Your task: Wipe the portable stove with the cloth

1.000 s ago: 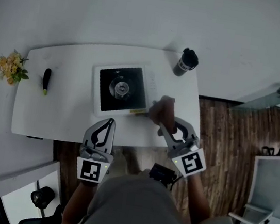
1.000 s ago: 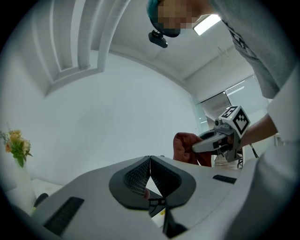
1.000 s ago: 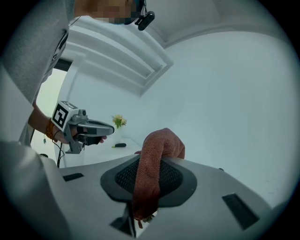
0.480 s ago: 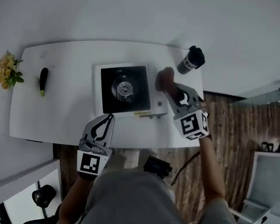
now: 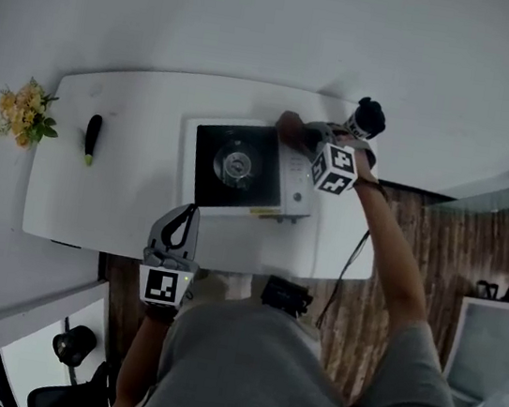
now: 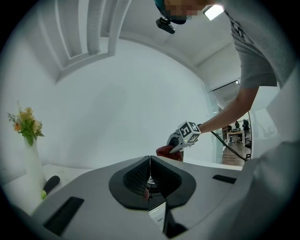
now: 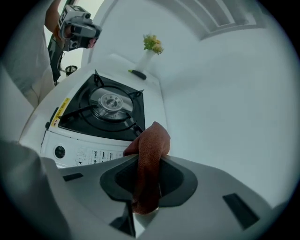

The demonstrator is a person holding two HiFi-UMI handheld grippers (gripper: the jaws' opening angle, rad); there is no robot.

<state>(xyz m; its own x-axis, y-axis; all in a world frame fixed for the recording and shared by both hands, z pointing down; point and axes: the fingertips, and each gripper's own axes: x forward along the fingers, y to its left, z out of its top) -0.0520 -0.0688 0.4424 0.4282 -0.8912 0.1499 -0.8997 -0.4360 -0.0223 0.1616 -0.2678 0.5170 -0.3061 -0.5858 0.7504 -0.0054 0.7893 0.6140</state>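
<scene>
Two claws, one stove, one cloth. Nearest, the left claw (image 5: 181, 220) is pressed together with nothing in it, in front of the stove, over the near strip of the white table (image 5: 111, 214). The white portable stove with black top and one round burner (image 5: 242, 163) stands mid-table. At the stove's far right corner the right claw (image 5: 301, 131) pinches the rust-brown terry cloth (image 5: 288, 121). Its jaws have just been opening a little, with the cloth between them. Left of the stove, bare table reaches to one dark stick-shaped object (image 5: 92, 138). One dark cup (image 5: 366, 120) stands just beyond that corner.
</scene>
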